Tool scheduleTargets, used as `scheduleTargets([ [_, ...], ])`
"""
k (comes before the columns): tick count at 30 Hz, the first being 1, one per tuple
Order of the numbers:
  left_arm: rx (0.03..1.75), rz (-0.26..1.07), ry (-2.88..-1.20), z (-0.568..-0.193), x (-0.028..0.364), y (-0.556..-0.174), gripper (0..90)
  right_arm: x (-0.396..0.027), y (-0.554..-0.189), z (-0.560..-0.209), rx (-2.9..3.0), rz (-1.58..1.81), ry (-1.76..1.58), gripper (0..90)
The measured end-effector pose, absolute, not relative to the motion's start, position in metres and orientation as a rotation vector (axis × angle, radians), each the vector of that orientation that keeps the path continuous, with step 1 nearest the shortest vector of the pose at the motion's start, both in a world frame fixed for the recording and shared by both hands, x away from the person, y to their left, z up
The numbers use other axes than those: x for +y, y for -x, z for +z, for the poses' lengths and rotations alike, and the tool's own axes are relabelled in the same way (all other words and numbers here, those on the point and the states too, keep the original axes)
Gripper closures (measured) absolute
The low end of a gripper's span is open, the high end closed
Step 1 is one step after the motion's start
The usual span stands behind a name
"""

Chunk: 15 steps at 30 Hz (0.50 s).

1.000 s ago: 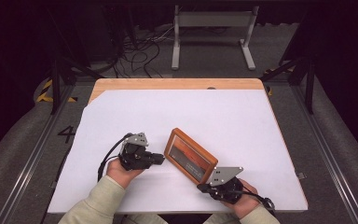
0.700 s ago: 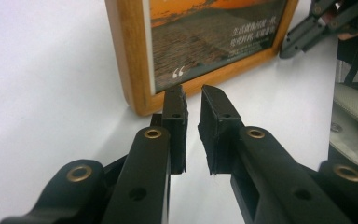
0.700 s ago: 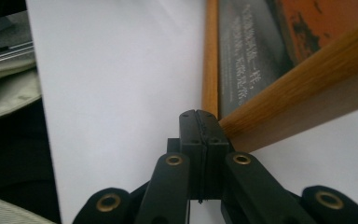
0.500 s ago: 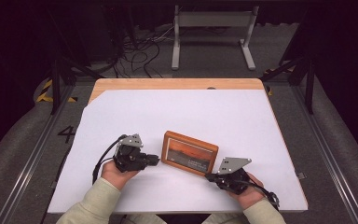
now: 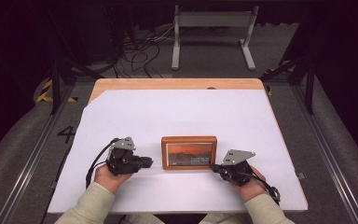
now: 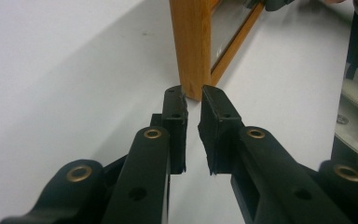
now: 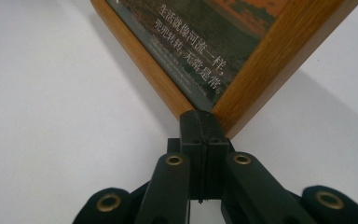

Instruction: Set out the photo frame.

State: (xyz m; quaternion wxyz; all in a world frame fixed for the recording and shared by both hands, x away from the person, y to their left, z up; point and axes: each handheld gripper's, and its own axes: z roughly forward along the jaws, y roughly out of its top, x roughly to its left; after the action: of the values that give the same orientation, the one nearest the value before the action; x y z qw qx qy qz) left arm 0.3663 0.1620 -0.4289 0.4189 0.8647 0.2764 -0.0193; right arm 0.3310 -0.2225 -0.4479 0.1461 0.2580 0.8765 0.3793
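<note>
In the right gripper view the right gripper [image 7: 200, 122] has its jaws pressed flat together, with no gap between the pads, and their tips butt against the lower corner of the wooden picture frame [image 7: 205, 51]. Nothing is pinched between them; the corner sits just past the tips, touching them.

In the left gripper view the left gripper [image 6: 193, 100] stands slightly parted, a narrow slit between the pads, and holds nothing. Its tips are right at the near bottom edge of the frame's wooden side; whether they touch it I cannot tell.

From the high view, the picture frame [image 5: 189, 152] sits in the lower middle of the picture on the white table cover [image 5: 177, 112], its reddish print facing the camera. The left gripper [image 5: 149, 162] is just beside its left edge, the right gripper [image 5: 213, 166] at its lower right corner, each held in a hand entering from the bottom.
</note>
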Motion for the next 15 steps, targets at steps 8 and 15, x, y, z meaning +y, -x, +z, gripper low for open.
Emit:
scheduleTargets([
  [8,0.696,-0.022,-2.165,-0.428,0.163,-0.366,75.5,-0.227,-0.327,-0.437,2.492,1.132,-0.732,90.0],
  [15,0.674,0.045,-2.158,-0.421,0.167,-0.361,65.7,-0.245,-0.326,-0.414,2.401,1.208,-0.748,77.2],
])
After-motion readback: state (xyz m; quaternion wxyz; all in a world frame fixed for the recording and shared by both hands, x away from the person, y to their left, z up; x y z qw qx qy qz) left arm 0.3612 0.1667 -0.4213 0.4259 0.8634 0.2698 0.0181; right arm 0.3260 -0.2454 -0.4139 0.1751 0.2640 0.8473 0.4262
